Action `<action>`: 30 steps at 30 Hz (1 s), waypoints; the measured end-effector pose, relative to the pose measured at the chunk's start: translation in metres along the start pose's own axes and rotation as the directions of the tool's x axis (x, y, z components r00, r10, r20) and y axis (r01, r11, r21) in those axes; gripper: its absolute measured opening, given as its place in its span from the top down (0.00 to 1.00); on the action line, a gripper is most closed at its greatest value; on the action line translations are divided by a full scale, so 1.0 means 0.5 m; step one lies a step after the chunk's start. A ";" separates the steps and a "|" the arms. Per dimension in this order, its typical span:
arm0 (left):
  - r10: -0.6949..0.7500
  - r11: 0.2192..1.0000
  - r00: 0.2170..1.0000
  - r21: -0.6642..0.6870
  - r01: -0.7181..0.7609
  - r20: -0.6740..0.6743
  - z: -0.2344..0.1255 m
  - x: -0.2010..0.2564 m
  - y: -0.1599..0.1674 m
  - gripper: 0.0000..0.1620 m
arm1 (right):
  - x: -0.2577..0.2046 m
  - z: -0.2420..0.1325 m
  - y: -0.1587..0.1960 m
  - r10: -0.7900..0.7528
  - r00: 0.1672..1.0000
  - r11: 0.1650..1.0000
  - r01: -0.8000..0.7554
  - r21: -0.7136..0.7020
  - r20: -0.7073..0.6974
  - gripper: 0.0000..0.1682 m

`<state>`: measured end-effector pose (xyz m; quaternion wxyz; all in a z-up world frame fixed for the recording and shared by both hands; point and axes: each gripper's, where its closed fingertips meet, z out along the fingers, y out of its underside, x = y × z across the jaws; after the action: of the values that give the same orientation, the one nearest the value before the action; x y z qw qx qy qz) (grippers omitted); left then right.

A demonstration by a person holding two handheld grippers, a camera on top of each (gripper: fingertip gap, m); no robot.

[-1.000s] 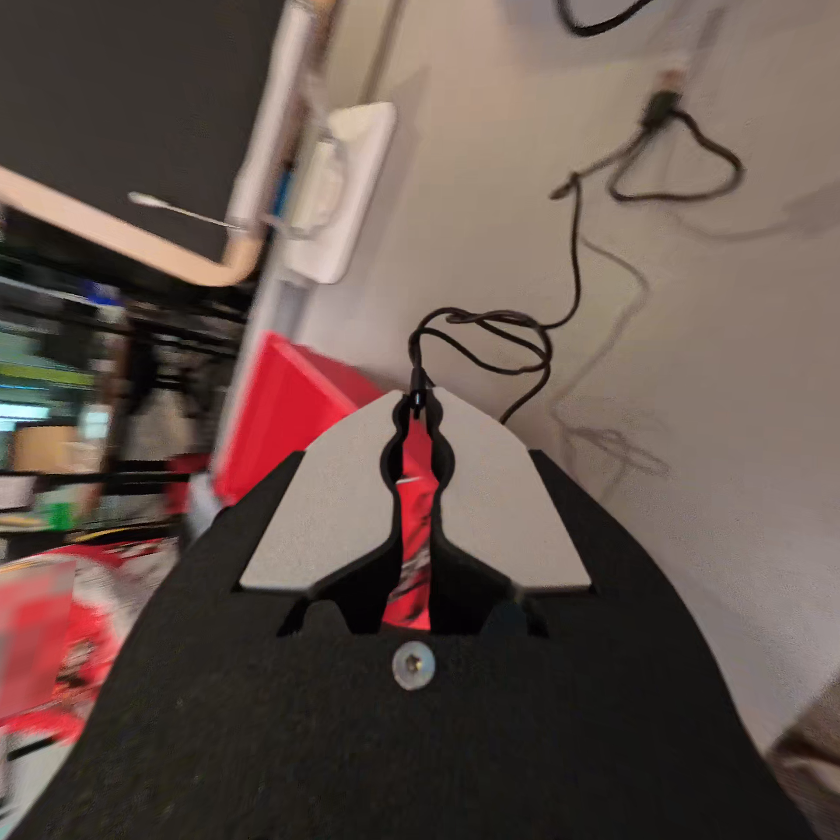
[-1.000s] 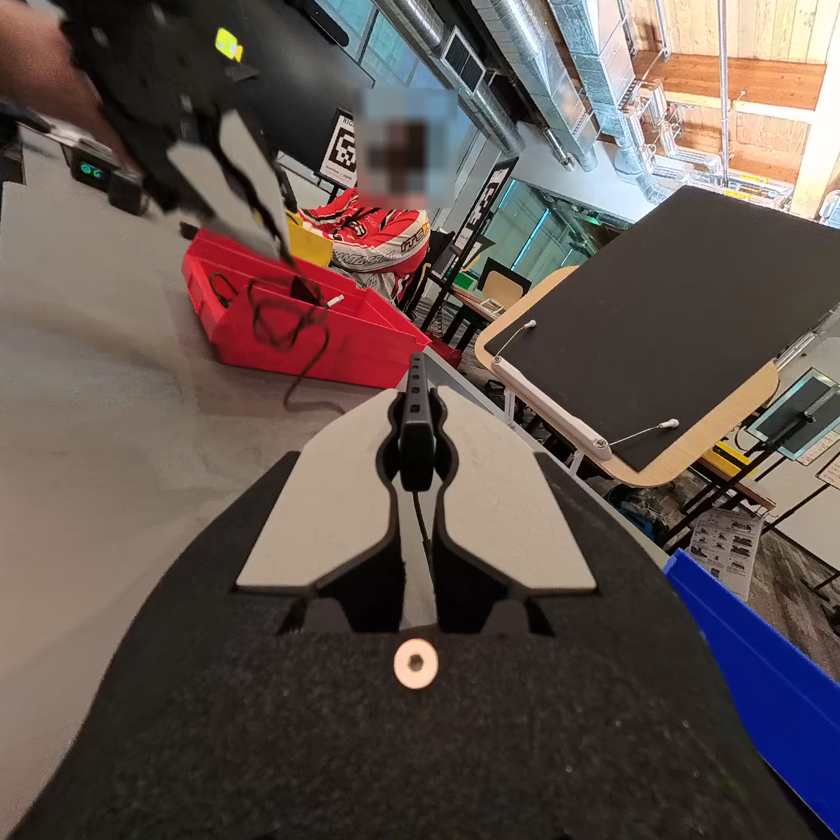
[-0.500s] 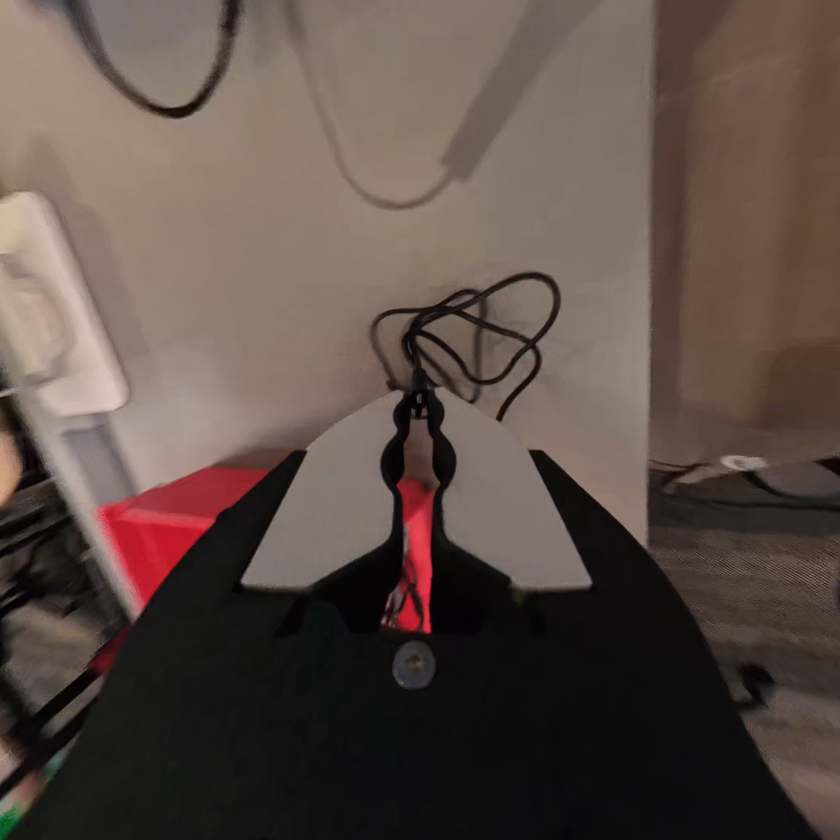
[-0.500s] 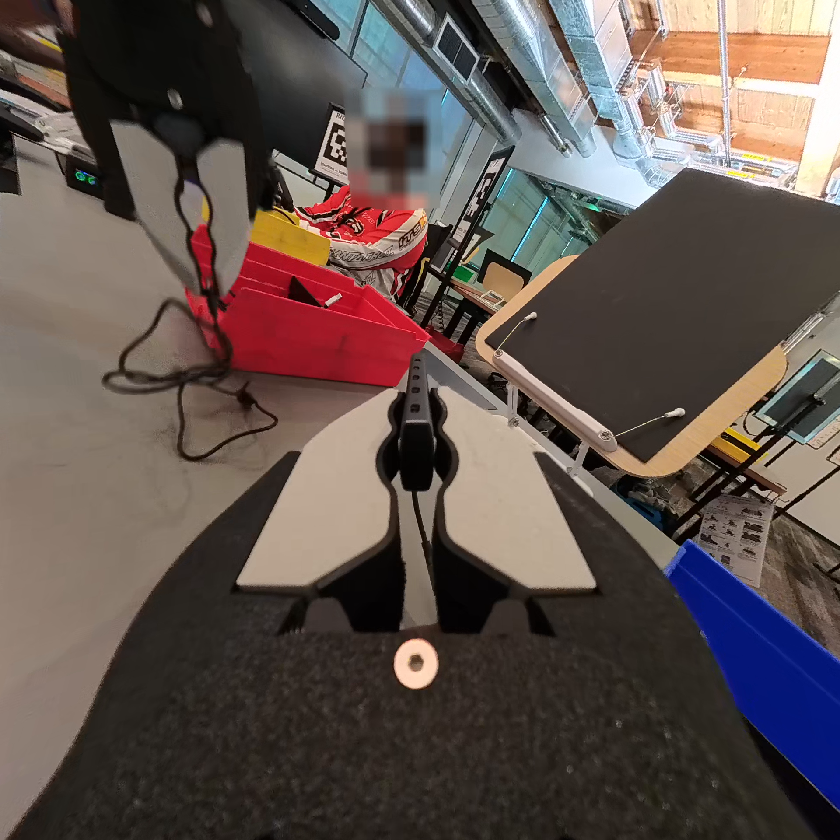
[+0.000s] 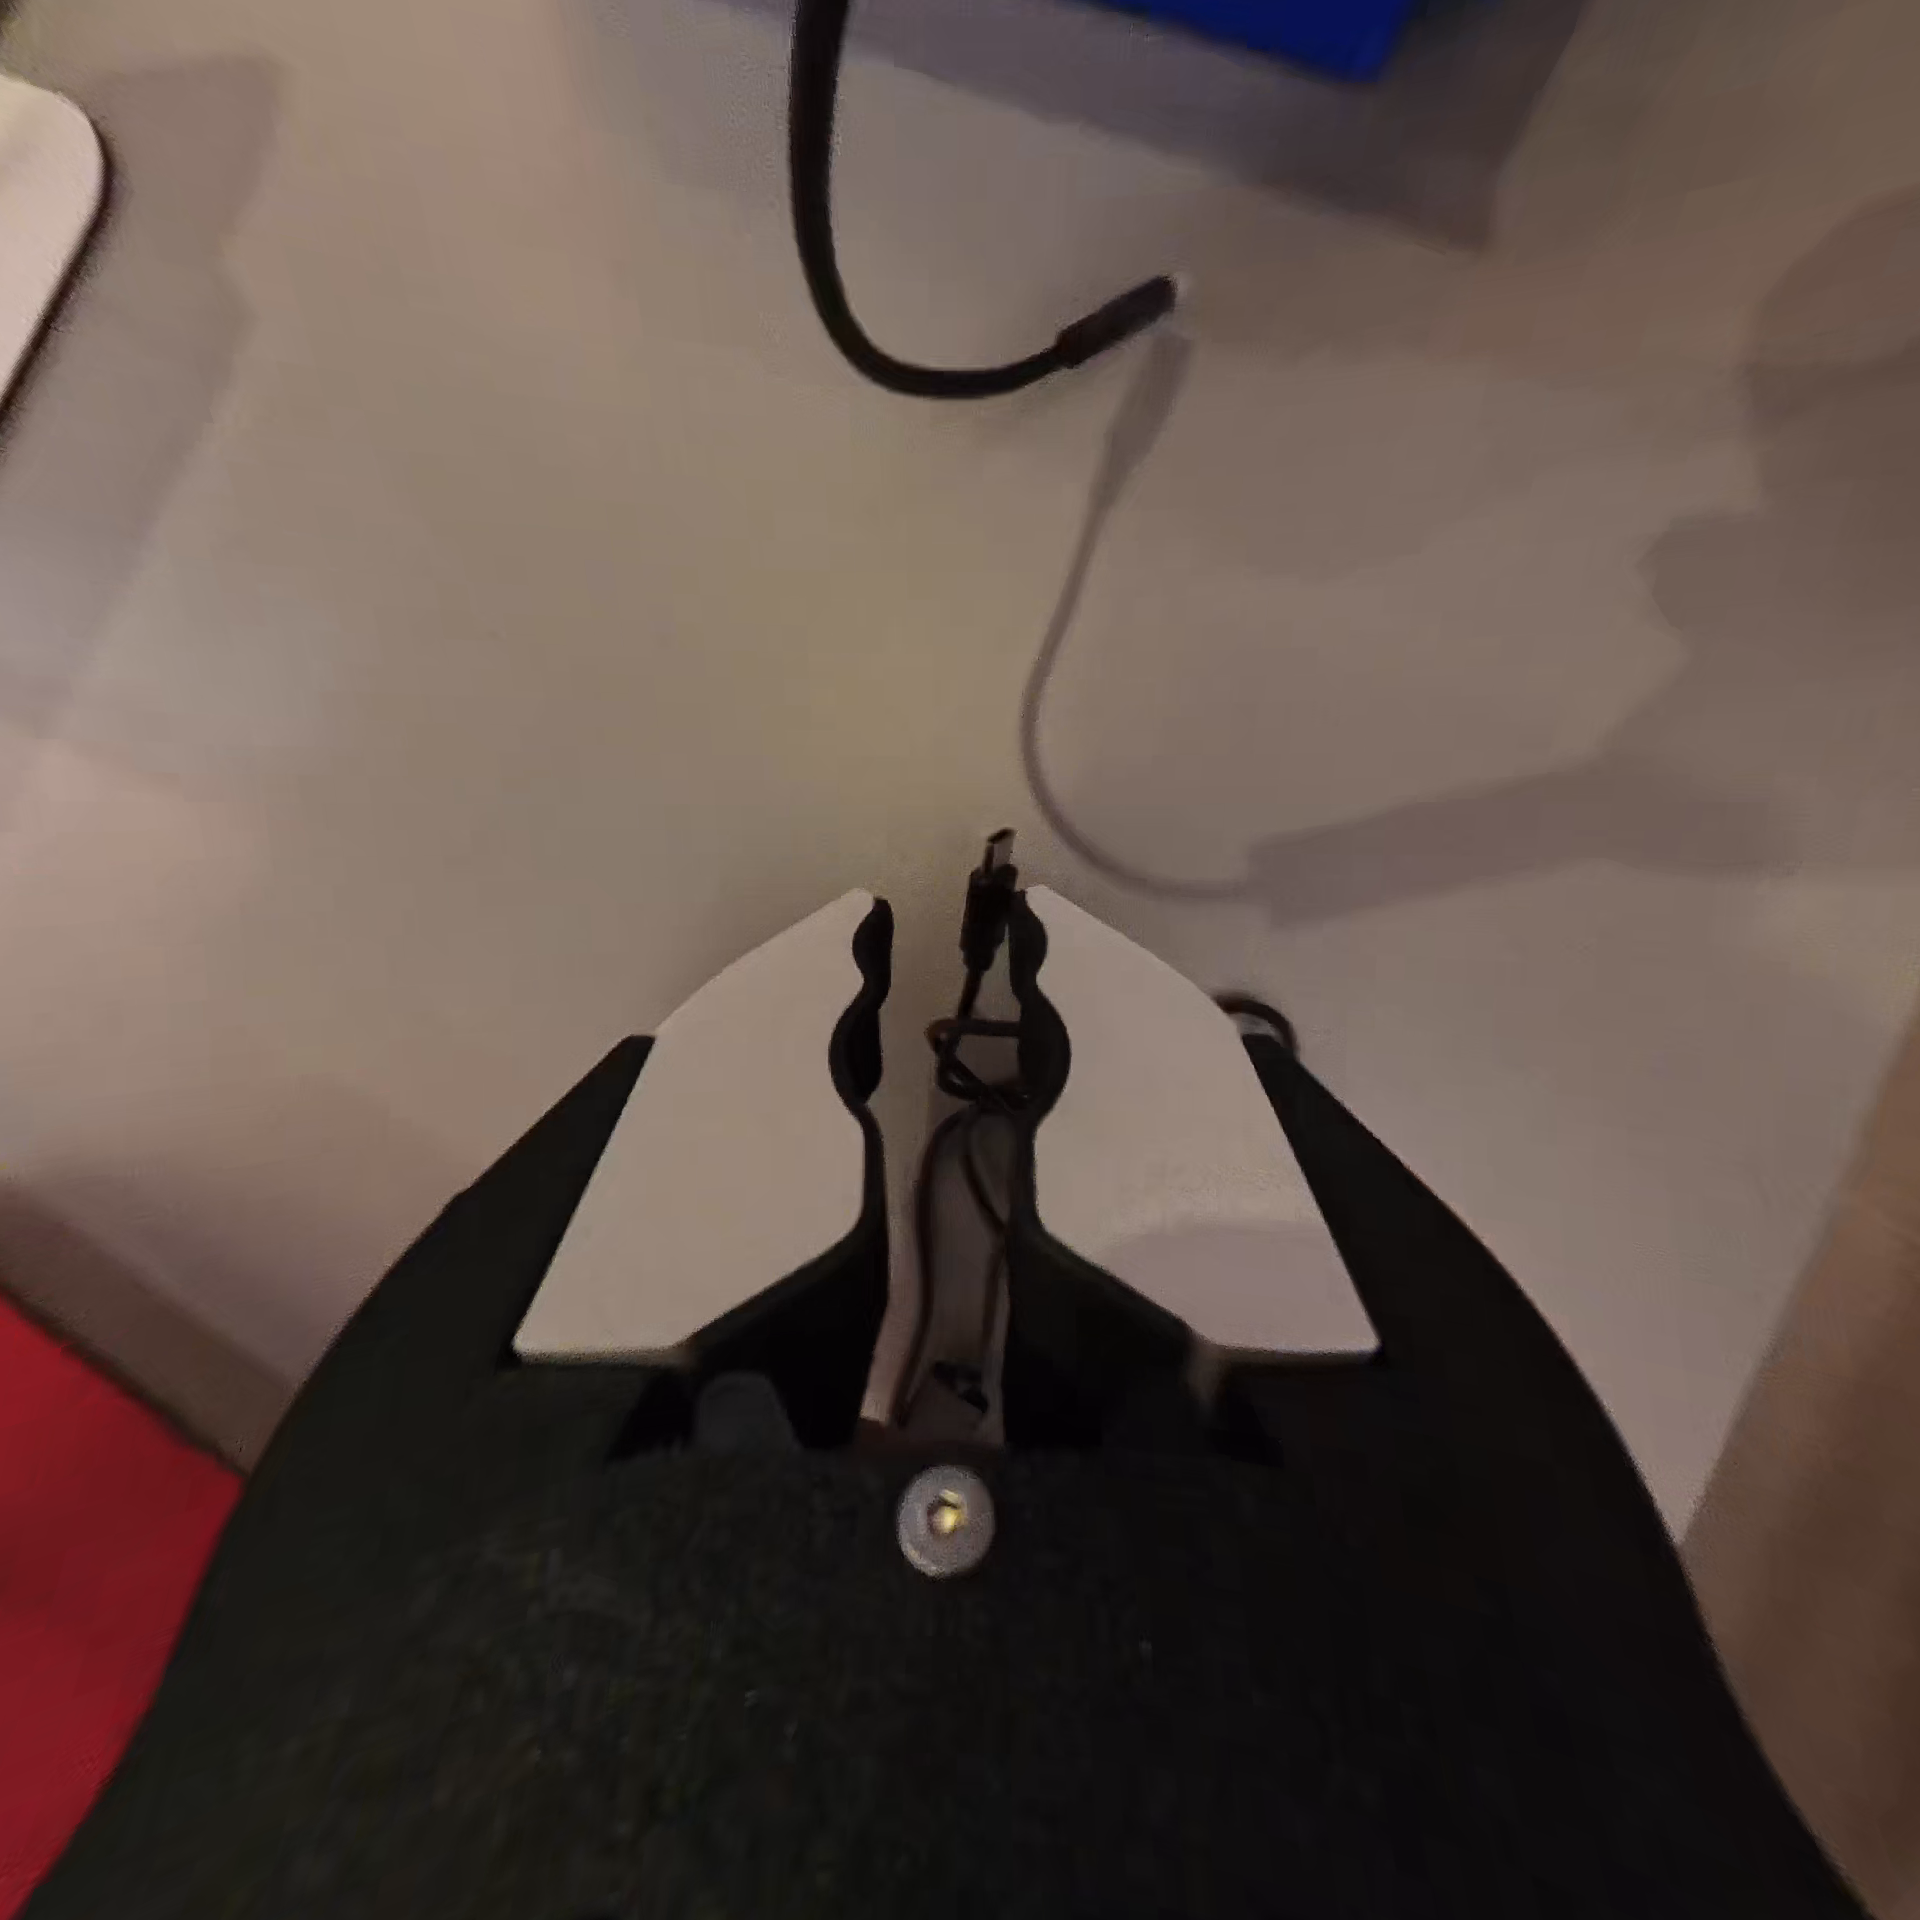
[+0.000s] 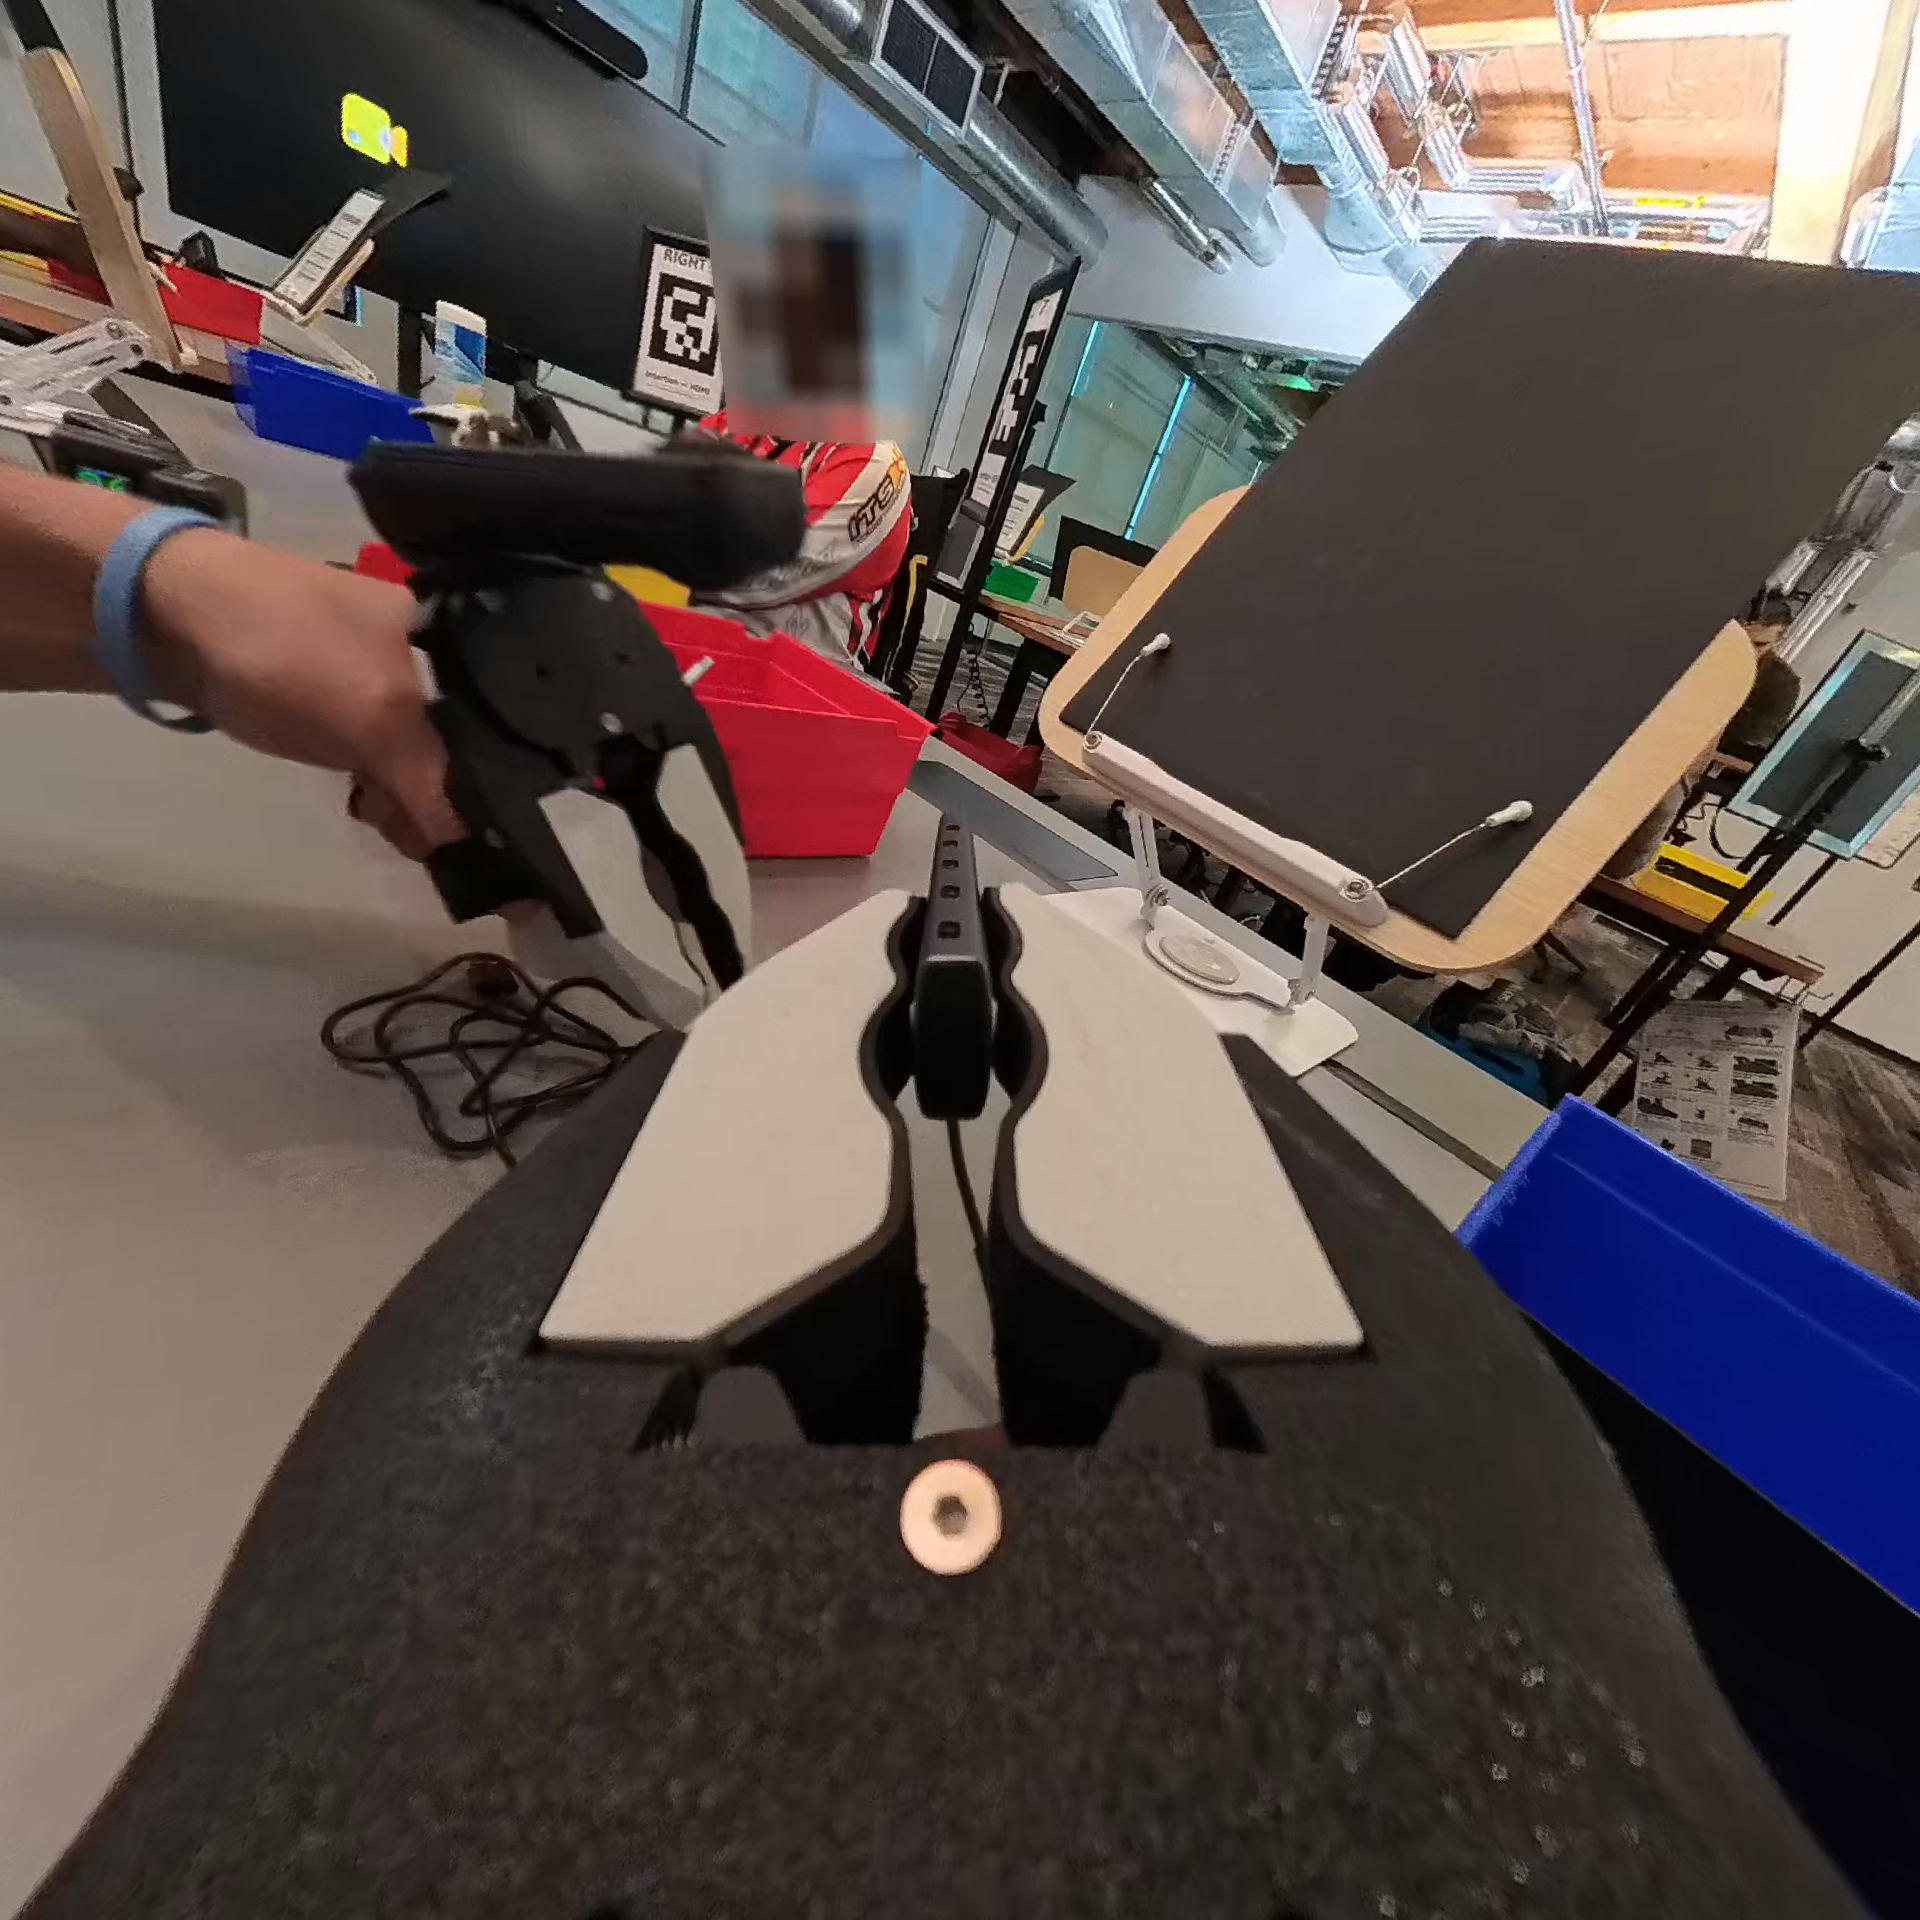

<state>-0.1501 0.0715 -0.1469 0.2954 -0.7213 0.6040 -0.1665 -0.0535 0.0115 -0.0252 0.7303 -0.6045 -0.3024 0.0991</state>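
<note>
In the left wrist view my left gripper [image 5: 951, 904] is open just above the grey table [image 5: 520, 623]. A thin black cable's plug [image 5: 987, 914] leans against the right pad [image 5: 1029, 935], and the left pad stands apart from it. The cable trails down between the fingers. The right wrist view shows that gripper [image 6: 665, 914] low over the table, with the tangled black cable [image 6: 468, 1039] heaped beside it. My right gripper [image 6: 951, 935] is shut on a slim black bar-shaped device [image 6: 951, 997] with small slots along its edge, held edge-up above the table.
A red bin [image 6: 810, 748] stands behind the left gripper, and a blue bin [image 6: 1714, 1330] is at the right. A tilted black board on a white stand [image 6: 1455, 582] sits at the table's far edge. A thicker black cable [image 5: 831, 260] hangs ahead of the left gripper. A person sits beyond the table. The left gripper's tips are roughly 15 cm from the right gripper's.
My left gripper carried the thin cable from over the red bin down to the table, and its jaws opened, freeing the plug. My right gripper stayed shut on the black device.
</note>
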 end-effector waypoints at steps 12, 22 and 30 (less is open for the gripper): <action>-0.152 0.947 0.920 0.215 0.241 -0.362 -0.052 0.035 -0.016 0.87 | 0.002 0.017 0.003 0.051 0.998 0.999 -0.051 0.007 0.025 0.94; 0.105 0.970 0.926 -0.167 -0.175 -0.362 0.050 0.048 0.048 0.84 | 0.006 0.010 0.009 0.063 0.998 0.998 -0.063 0.001 0.030 0.94; 0.329 0.936 0.940 -0.096 -0.337 -0.091 0.040 0.011 0.059 0.97 | 0.004 0.010 0.021 0.070 0.997 0.997 -0.070 -0.021 0.038 0.94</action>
<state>-0.1600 0.0676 -0.1814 0.2567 -0.6171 0.7362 -0.1065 -0.0523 0.0193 -0.0342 0.7143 -0.6199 -0.2961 0.1333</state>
